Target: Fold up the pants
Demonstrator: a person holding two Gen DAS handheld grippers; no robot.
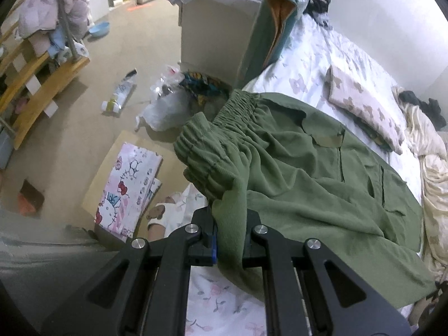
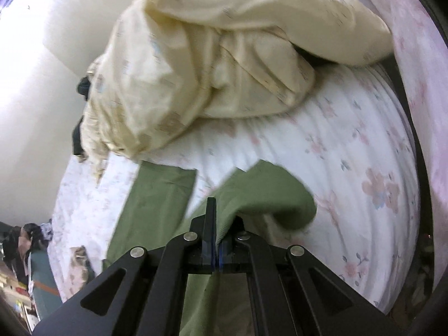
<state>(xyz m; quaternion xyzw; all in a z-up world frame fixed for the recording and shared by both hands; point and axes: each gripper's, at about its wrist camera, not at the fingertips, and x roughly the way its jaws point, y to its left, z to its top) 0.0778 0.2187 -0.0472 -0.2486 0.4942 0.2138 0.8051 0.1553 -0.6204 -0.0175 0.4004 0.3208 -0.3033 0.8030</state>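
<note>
Bed (image 1: 316, 64) with a white floral sheet, filling the right half of the left wrist view and the centre of the right wrist view. Lying on it: green pants (image 1: 308, 168) spread across the middle of the frame, waistband hanging past the bed's edge; a flower-patterned pillow (image 1: 366, 106) at upper right; a crumpled cream quilt (image 2: 212, 64), heaped across the upper half of the right wrist view.

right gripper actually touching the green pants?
Touching. Right wrist view: right gripper is shut on a fold of the green pants, cloth pinched between its fingers.
</note>
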